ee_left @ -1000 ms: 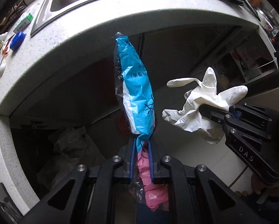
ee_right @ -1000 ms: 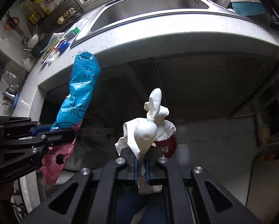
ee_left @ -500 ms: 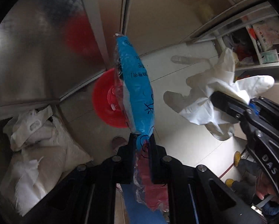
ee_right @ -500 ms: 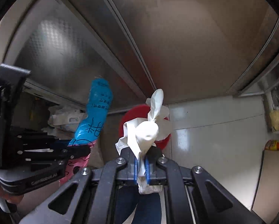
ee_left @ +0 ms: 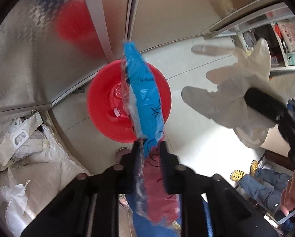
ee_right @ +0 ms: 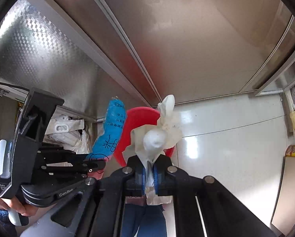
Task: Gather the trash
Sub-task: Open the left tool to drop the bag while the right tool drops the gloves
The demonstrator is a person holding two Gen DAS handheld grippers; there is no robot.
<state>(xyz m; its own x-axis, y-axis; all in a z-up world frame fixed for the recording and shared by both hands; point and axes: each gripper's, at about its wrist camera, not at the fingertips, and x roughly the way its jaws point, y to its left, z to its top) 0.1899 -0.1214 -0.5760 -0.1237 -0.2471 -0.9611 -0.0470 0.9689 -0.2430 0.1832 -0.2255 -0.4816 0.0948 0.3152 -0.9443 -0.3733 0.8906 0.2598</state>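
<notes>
Both grippers point steeply down over a red bin (ee_left: 108,106) standing on the pale tiled floor (ee_left: 186,138) against the steel cabinet doors (ee_right: 167,39). The left gripper (ee_left: 150,148) carries a blue and pink plastic wrapper (ee_left: 145,94); its jaws have just been opening and now stand slightly parted, with the wrapper between them and no firm pinch evident. The wrapper's long axis runs along the fingers, its blue end hanging directly over the bin mouth, so the left hand is the nearer to release. The right gripper (ee_right: 149,172) has its jaws fully closed on a crumpled white glove (ee_right: 157,136), which in the left wrist view (ee_left: 232,98) sits to the right of the bin, over bare floor. White sacks (ee_left: 29,158) lie left of the bin, shelves (ee_left: 275,29) far right. Nothing stands between either item and the bin; the glove appears to need a leftward shift before release.
</notes>
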